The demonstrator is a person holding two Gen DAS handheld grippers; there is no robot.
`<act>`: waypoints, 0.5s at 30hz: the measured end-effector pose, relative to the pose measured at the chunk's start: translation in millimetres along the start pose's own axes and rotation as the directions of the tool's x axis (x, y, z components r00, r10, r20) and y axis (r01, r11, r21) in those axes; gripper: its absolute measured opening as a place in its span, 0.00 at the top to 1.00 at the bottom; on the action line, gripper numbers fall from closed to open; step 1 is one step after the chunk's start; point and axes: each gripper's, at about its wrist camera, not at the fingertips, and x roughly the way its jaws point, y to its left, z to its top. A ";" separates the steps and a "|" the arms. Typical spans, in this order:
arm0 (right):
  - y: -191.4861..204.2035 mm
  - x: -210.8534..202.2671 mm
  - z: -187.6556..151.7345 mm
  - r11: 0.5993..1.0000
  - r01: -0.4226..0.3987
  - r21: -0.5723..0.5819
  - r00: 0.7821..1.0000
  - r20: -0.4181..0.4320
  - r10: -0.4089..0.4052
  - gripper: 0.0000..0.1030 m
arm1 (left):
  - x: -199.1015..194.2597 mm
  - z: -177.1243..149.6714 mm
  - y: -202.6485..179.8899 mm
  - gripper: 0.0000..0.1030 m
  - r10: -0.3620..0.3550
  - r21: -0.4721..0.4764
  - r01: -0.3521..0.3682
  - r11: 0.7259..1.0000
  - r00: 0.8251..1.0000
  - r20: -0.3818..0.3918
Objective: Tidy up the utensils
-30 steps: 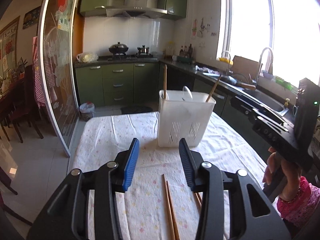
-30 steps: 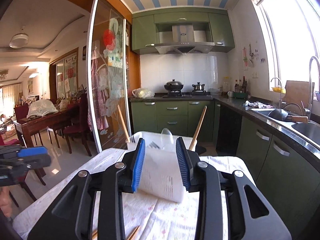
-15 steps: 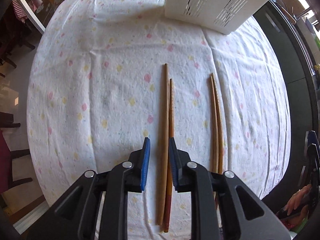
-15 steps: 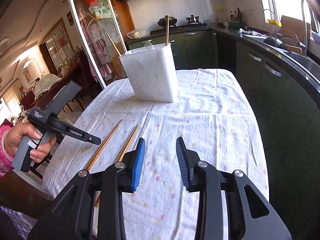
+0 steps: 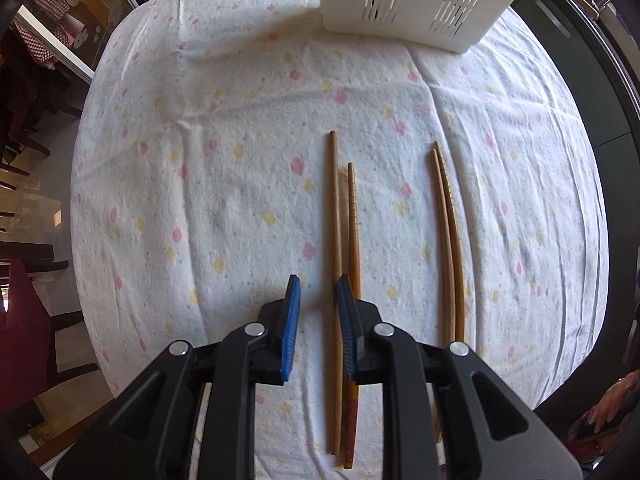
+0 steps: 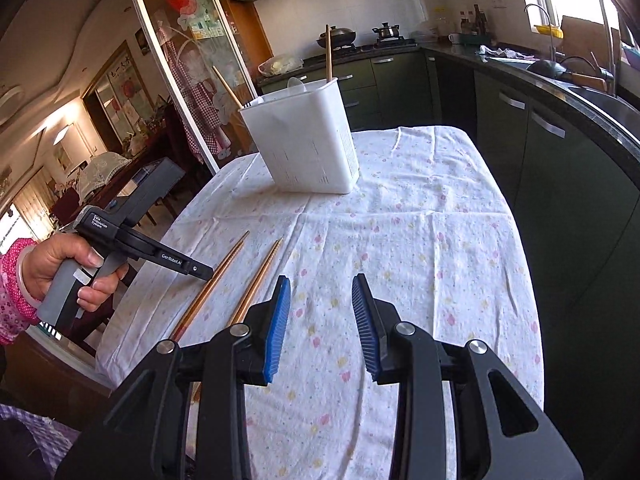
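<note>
Several wooden chopsticks lie on the flowered tablecloth (image 5: 240,160). The left gripper (image 5: 318,280) points straight down over them, jaws narrow but open. A long plain chopstick (image 5: 334,220) runs between its pads without being pressed. A shorter red-ended chopstick (image 5: 352,216) passes under the right finger, and another chopstick pair (image 5: 448,240) lies further right. The white slotted utensil holder (image 5: 404,0) stands at the far end of the table. In the right wrist view, a hand (image 6: 68,264) holds the left gripper (image 6: 196,270) just above the chopsticks (image 6: 224,268). The right gripper (image 6: 322,280) hovers open and empty over the cloth, with the holder (image 6: 308,148) beyond it.
The holder has upright chopsticks (image 6: 328,52) and a spoon in it. A dark green counter with a sink (image 6: 600,92) runs along the table's right side. A glass sliding door (image 6: 192,80) and dining chairs (image 5: 24,340) are to the left. The table edge is near below both grippers.
The left gripper tipped from facing the holder to pointing down over the chopsticks, and its jaws narrowed. The right gripper dropped and tilted towards the cloth. Both barely moved in the last half second.
</note>
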 end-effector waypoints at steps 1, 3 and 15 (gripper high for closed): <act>1.8 -0.4 0.8 1.000 0.001 -0.004 1.000 -0.002 -0.001 0.68 | -0.4 0.5 -0.3 0.82 0.008 0.001 -0.008 1.000 1.000 -0.002; 3.2 0.4 2.0 1.000 0.003 -0.007 1.000 -0.005 -0.003 0.68 | -0.2 2.1 -1.6 0.82 -0.009 0.000 0.009 1.000 1.000 -0.014; 14.9 -0.3 11.2 0.999 -0.003 -0.033 0.999 -0.035 0.002 0.66 | 16.4 13.3 -18.1 0.90 0.027 0.076 -0.021 0.997 0.996 -0.084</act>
